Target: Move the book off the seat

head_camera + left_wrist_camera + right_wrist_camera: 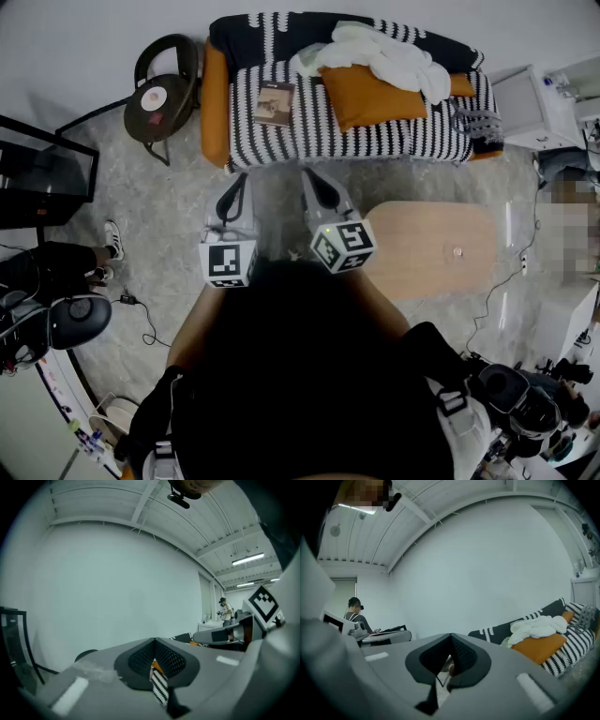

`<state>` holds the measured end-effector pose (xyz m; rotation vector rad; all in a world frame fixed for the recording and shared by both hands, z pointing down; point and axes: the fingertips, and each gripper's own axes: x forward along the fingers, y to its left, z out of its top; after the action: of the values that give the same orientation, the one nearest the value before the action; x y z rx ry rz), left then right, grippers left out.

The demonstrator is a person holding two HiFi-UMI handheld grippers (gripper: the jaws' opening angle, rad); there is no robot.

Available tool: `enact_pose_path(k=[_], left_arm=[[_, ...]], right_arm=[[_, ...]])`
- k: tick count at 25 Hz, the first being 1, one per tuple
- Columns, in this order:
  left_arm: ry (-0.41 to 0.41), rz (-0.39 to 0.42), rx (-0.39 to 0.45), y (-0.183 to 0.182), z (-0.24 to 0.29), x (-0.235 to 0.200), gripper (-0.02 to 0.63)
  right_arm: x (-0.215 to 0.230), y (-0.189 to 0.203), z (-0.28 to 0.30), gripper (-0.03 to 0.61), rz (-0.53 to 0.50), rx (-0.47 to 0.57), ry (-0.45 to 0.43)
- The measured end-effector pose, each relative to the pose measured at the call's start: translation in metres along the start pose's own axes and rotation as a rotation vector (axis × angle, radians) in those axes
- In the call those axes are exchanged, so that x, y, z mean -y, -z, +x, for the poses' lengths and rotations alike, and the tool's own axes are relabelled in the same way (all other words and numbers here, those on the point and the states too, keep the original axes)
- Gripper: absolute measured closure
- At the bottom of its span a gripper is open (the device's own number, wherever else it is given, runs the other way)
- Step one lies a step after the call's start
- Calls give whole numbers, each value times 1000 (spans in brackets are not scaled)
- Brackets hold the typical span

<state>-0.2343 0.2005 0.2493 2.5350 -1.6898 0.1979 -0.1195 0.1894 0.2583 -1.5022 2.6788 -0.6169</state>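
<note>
Mottled grey stone-look floor fills the head view, with a sofa across the top of the frame in a knitted black-and-white striped cover. The book, thin and rectangular with a brownish cover, lies flat on the left part of the seat, near the smooth orange armrest. To its right, apart from it, a plump orange cushion sits under a crumpled white blanket.

Both tools are held at mid-frame, pointing toward the sofa, each with a checkered marker cube at its back. The left gripper has its grey jaws pressed together with nothing pinched; only a slit between the ribbed black pads shows striped fabric beyond. The right gripper is likewise closed and empty.

A round dark chair stands at upper left beside the sofa. A low oval bench of pale wood lies right of the right gripper and carries one small object, too small to tell. A glass-fronted black cabinet stands at the left edge.
</note>
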Motion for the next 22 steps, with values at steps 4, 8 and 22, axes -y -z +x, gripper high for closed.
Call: enact_pose_path(k=[4, 8, 22], left_arm=[[0, 5, -2, 1, -1, 5, 607], [-3, 12, -2, 2, 1, 8, 607], [-93, -10, -9, 6, 21, 23, 607]], right_arm=[[0, 0, -3, 571, -5, 0, -6], [4, 2, -6, 571, 10, -10, -19], [51, -4, -13, 571, 43, -17, -60]])
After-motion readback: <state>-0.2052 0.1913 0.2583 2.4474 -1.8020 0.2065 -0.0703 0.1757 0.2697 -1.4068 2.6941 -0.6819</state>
